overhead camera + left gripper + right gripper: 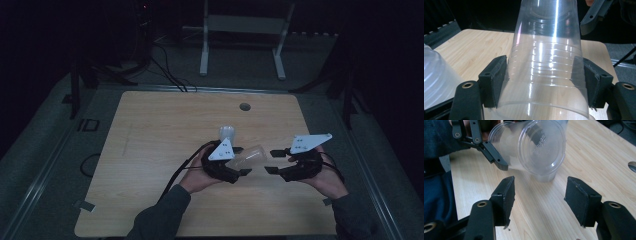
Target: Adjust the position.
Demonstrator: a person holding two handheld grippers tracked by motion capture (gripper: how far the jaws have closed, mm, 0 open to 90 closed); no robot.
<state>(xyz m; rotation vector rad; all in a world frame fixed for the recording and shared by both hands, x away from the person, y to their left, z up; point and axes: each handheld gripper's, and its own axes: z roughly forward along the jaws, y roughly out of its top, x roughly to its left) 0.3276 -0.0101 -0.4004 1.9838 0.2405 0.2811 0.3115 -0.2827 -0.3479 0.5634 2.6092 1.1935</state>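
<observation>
My left gripper (pixel 242 161) is shut on a clear plastic cup (pixel 250 156), which it holds on its side just above the wooden table (pixel 150 150). In the left gripper view both pads (pixel 496 80) press on the cup's (pixel 546 62) ribbed wall near its wide end. The cup's base (pixel 541 145) faces my right gripper (pixel 540 200), which stands open a short way off with nothing between its jaws. In the high view the right gripper (pixel 273 160) sits to the right of the cup. A second clear cup (pixel 227 133) stands upside down on the table just behind.
The table has a round hole (pixel 244 106) near its far edge. A white frame stand (pixel 242 30) and cables lie on the dark floor beyond. The person's sleeves come in at the table's near edge.
</observation>
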